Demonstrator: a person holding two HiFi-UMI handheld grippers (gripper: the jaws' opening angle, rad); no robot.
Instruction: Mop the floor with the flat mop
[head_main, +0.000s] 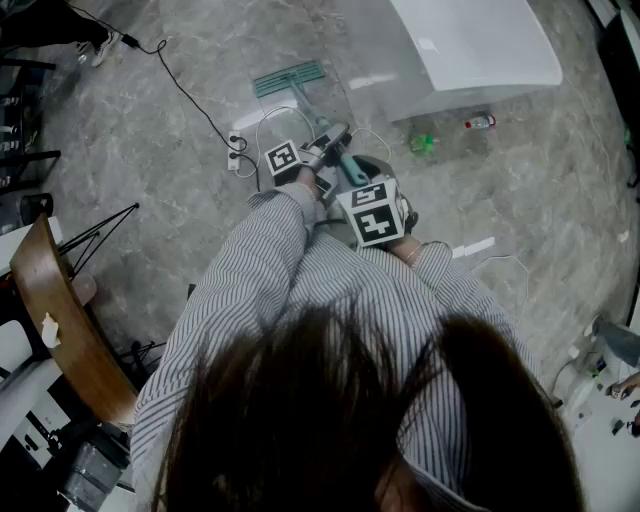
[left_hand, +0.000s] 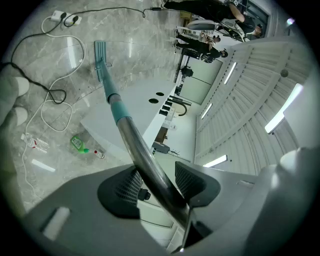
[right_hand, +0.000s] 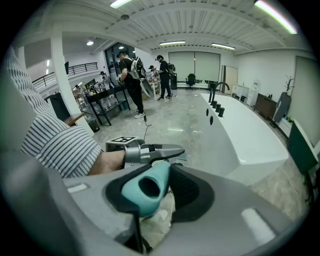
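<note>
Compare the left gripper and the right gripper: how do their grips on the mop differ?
The left gripper clamps the bare metal pole; the right gripper clamps the teal handle end. The left gripper sits nearer the mop head; the right gripper sits at the top. Both are shut on the same mop.

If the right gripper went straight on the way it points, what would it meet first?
Most likely the left gripper, shut on the mop pole just ahead of the right gripper.
</note>
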